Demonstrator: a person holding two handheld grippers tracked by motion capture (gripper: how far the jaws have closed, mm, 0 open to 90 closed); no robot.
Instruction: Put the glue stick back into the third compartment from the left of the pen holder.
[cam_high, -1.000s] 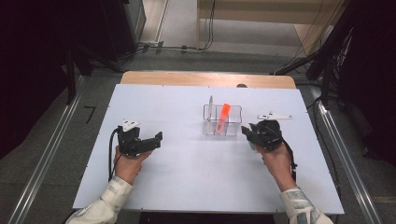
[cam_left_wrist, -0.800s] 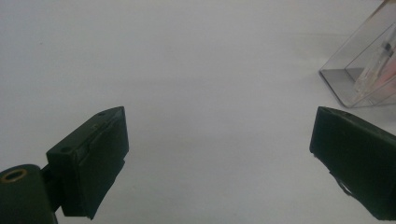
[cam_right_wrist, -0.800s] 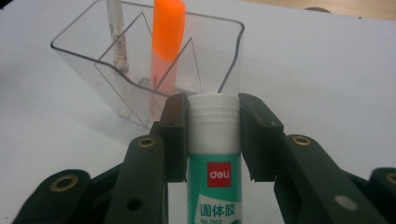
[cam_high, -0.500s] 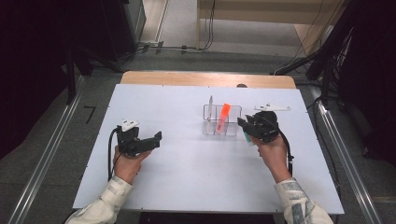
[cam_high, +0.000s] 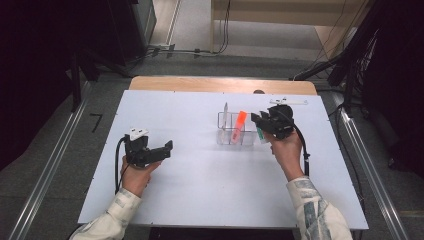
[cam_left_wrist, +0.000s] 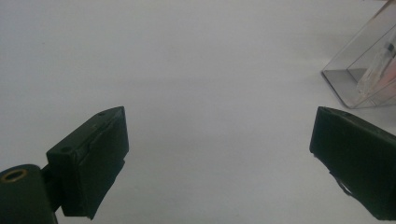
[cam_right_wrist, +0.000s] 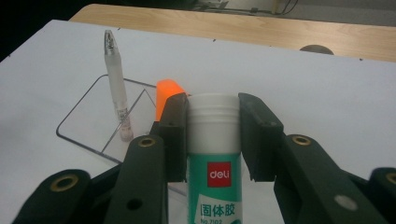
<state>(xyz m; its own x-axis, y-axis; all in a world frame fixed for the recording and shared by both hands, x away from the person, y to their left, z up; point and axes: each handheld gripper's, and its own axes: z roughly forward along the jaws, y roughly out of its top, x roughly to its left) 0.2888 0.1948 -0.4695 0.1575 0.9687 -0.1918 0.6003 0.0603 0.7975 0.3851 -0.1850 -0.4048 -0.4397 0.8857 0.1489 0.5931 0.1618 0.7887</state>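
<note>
Count: one clear organizer (cam_high: 227, 136) on the surface; inside it one translucent pen (cam_right_wrist: 116, 70) and one orange highlighter (cam_high: 238, 125). One glue stick (cam_right_wrist: 215, 154). Two grippers: left gripper (cam_high: 162, 150), right gripper (cam_high: 257, 120).

Looking along two black jaws of the left gripper (cam_left_wrist: 219, 158), spread wide apart with nothing between them, one rising at lower left, the other at lower right. Beneath them, a plain white table surface (cam_left_wrist: 196, 70). At the upper right edge, a corner of a clear plastic box (cam_left_wrist: 348, 79), holding a translucent pen (cam_left_wrist: 376, 70) beside a blurred orange-pink shape.
</note>
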